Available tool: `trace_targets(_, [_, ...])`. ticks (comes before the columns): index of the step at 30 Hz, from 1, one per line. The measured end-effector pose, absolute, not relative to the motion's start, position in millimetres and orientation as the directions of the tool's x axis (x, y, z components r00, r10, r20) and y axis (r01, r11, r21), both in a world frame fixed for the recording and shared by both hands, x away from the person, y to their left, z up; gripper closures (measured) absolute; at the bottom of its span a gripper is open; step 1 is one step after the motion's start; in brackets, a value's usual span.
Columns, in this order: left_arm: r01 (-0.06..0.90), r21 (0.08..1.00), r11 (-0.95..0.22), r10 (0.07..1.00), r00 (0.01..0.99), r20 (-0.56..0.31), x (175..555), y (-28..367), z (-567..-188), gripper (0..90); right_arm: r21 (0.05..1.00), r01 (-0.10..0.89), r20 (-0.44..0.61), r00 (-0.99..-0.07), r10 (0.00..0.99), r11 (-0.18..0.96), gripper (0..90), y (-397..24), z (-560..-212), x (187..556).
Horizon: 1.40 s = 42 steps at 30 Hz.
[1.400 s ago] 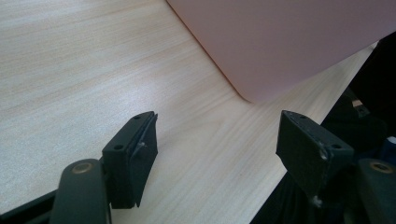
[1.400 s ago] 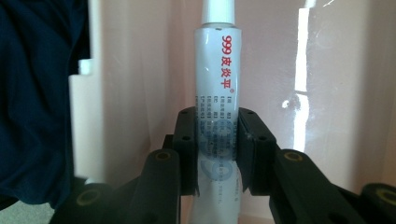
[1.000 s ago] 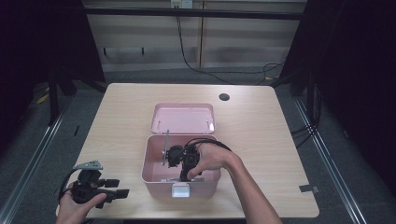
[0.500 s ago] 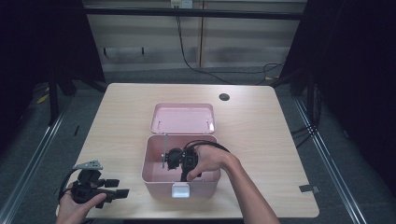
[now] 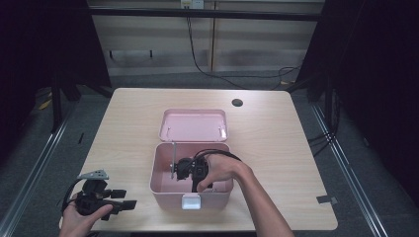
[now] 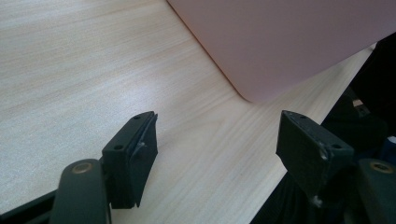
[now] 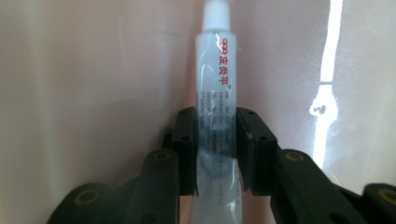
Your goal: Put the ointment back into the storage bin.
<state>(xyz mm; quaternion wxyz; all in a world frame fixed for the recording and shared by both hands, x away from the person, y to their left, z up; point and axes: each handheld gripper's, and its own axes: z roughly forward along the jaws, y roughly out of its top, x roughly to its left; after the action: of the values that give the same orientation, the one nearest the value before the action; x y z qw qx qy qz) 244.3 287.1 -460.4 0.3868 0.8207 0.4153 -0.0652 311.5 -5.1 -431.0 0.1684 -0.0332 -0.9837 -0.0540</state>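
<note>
- The right gripper has its jaws pinched in on a small tube, one pad on each side of the body, roughly mid-length, with the cap end sticking out straight ahead of the jaws.
- My guess is the tube's very light and soft-walled, the squeezable kind, so it'd dent under a hard clamp. The plastic looks glossy, so probably a bit slippery too. The mid-body grip seems sensible; near the stiffer shoulder by the cap would be firmer if it starts to slide.
- Looks-wise: translucent white plastic, white screw cap, a line of red characters down one side, fine grey print lower down that's too small to read.
- From the high view the right gripper is down inside the open pink box, so the tube sits just ahead of it, close to the pink inner wall. The box's lid lies flat just beyond.
- The left gripper has its jaws spread wide with nothing between them, resting low over the wooden table, the box's outer corner just ahead and off to one side.
</note>
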Motion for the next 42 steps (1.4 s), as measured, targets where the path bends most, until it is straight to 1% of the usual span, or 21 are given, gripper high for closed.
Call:
trace_targets(15, [0.732,0.582,-0.356,0.633,0.646,-0.426,244,287,-460,29.0,0.099,0.091,0.341,-0.939,0.052,0.991,71.2,-4,-430,311])
trace_targets(37, [0.729,0.583,-0.358,0.631,0.649,-0.424,244,287,-460,29.0,0.144,0.122,0.29,-0.954,0.076,0.982,70.3,-13,-413,310])
trace_targets(42, [0.729,0.582,-0.36,0.631,0.65,-0.424,244,287,-460,29.0,0.161,0.127,0.276,-0.958,0.079,0.979,68.0,-17,-409,310])
